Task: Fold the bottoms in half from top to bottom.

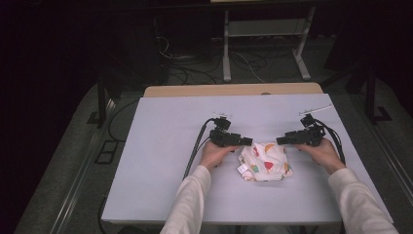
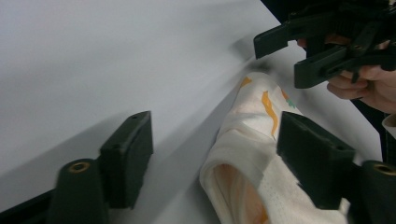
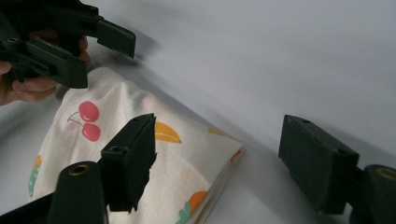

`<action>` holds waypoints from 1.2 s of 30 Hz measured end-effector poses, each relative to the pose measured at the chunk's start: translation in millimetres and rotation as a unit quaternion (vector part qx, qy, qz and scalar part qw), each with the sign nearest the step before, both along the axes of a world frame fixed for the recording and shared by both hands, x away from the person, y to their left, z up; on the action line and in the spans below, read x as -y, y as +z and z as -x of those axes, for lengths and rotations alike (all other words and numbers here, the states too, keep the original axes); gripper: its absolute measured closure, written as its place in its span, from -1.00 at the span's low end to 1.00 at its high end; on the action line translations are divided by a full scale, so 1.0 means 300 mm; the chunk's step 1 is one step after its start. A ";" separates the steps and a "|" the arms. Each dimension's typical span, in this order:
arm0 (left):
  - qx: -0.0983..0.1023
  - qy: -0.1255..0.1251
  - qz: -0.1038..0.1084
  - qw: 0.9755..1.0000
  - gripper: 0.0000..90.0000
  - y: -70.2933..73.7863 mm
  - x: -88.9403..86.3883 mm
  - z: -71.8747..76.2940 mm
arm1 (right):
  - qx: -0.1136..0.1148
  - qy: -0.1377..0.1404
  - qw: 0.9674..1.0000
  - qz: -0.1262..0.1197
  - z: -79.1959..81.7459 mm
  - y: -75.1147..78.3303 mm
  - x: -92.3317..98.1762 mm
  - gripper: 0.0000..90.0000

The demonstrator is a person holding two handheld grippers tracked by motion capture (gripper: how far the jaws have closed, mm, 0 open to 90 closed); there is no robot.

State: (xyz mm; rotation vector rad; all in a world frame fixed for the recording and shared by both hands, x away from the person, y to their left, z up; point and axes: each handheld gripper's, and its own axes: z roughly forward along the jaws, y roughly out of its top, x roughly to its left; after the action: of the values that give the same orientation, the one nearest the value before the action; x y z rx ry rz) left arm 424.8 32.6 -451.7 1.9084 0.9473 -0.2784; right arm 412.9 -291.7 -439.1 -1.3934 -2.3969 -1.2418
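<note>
In the left gripper view, the folded cloth [image 2: 243,154] runs off the bottom edge, and the near jaw covers part of it. In the right gripper view, the cloth's left and lower parts are cut off, with one jaw hiding a patch of its print. From the high view, the white tag [image 1: 242,168] is too small to read, and whether the jaws touch the fabric cannot be told.
</note>
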 end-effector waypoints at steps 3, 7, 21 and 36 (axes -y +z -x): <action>-0.005 -0.003 0.001 1.000 -0.20 -0.009 0.005 -0.001 | -0.002 0.004 1.000 0.000 -0.007 -0.013 -0.003 -0.29; -0.015 -0.008 0.000 1.000 -0.03 -0.020 0.011 -0.001 | -0.005 0.011 1.000 0.000 -0.011 -0.024 -0.015 -0.14; -0.035 -0.021 -0.010 0.999 0.66 -0.036 0.019 0.000 | -0.022 0.028 0.999 -0.010 -0.006 -0.049 -0.020 0.70; -0.003 -0.028 -0.035 0.999 0.81 -0.007 0.020 0.020 | -0.010 0.012 1.000 0.007 0.021 -0.031 -0.045 0.92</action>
State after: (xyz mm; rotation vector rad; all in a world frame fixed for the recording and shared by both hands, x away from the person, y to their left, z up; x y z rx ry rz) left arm 418.8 26.5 -453.8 2.0022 0.9200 -0.2875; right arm 406.7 -278.3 -448.4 -1.3705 -2.4075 -1.2023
